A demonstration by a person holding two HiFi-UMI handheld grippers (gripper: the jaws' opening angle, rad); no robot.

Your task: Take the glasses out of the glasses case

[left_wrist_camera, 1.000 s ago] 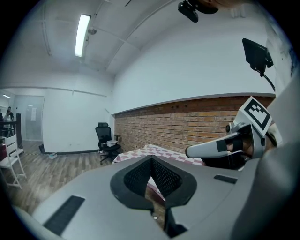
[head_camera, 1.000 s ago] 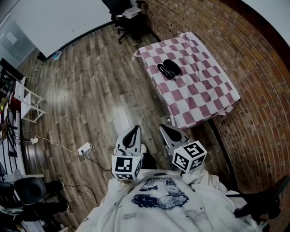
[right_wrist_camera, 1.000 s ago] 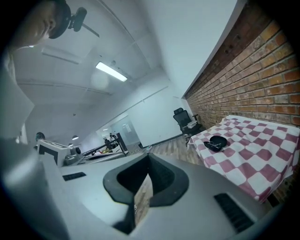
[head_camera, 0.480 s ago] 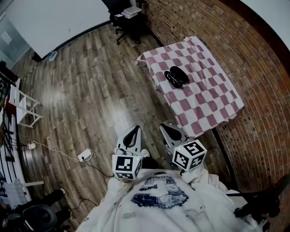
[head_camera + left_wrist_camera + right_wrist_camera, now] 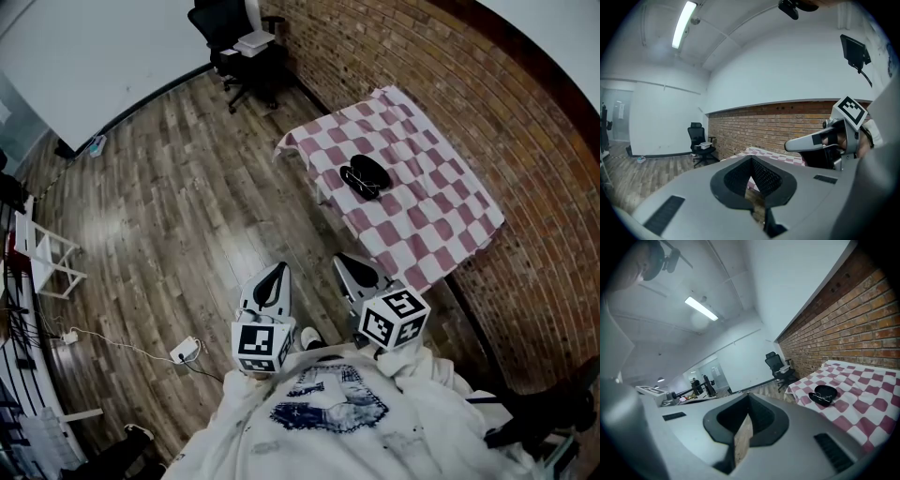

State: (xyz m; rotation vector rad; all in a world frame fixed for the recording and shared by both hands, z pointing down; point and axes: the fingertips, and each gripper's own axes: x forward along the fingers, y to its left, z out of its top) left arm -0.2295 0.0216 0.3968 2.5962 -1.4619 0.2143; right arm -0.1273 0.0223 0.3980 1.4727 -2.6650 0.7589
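both clenched, empty: left gripper (image 5: 278, 269), right gripper (image 5: 341, 262); right gripper view alone shows glasses (image 5: 825, 398), perhaps cased.

At the bottom of the head view the person wears a white sweatshirt (image 5: 412, 441) with a dark blue print (image 5: 330, 405) on the chest. Just above it, the left gripper (image 5: 275, 278) and right gripper (image 5: 353, 270) have pale grey shells with black-lined jaws. Each carries a white cube with black square markers: the left cube (image 5: 262, 344) and the right cube (image 5: 394, 321). In the gripper views the black pads (image 5: 765, 177) show a fine ribbed texture.
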